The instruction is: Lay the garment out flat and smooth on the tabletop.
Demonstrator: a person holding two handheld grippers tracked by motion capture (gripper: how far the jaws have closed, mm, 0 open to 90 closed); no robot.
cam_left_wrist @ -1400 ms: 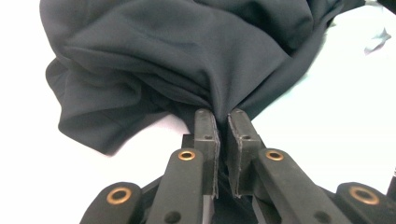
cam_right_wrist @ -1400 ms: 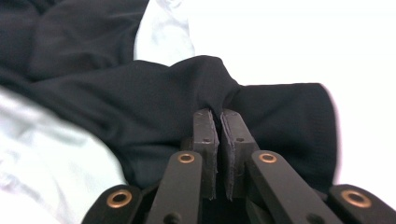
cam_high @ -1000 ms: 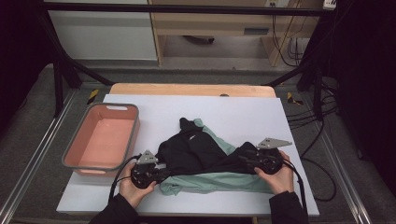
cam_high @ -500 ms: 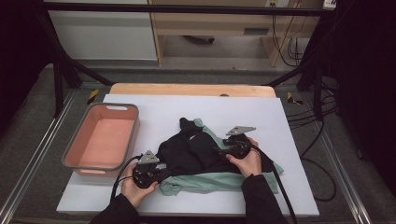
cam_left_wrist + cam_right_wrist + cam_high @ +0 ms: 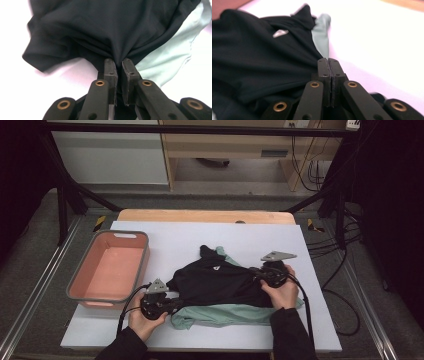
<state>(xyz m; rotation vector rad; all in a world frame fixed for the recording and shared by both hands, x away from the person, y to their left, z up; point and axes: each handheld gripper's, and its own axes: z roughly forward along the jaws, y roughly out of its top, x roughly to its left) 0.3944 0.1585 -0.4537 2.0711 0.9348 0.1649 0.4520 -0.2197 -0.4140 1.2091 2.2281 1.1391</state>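
Grippers clamped on a black garment (image 5: pixel 215 282) over a mint-green garment (image 5: pixel 220 314) on the white table (image 5: pixel 165 240).

The left gripper (image 5: pixel 119 64) is closed on a bunched fold of black cloth. The right gripper (image 5: pixel 328 61), whose jaws have just been closing, is pressed fully together at the garment's right edge; cloth seems pinched there, though blurred. A pink tray (image 5: pixel 80 292) is set well apart at left.

The white surface (image 5: pixel 320 250) carries a pink bin (image 5: pixel 110 270) left of the black garment (image 5: pixel 215 282), which overlies a mint-green garment (image 5: pixel 215 315).
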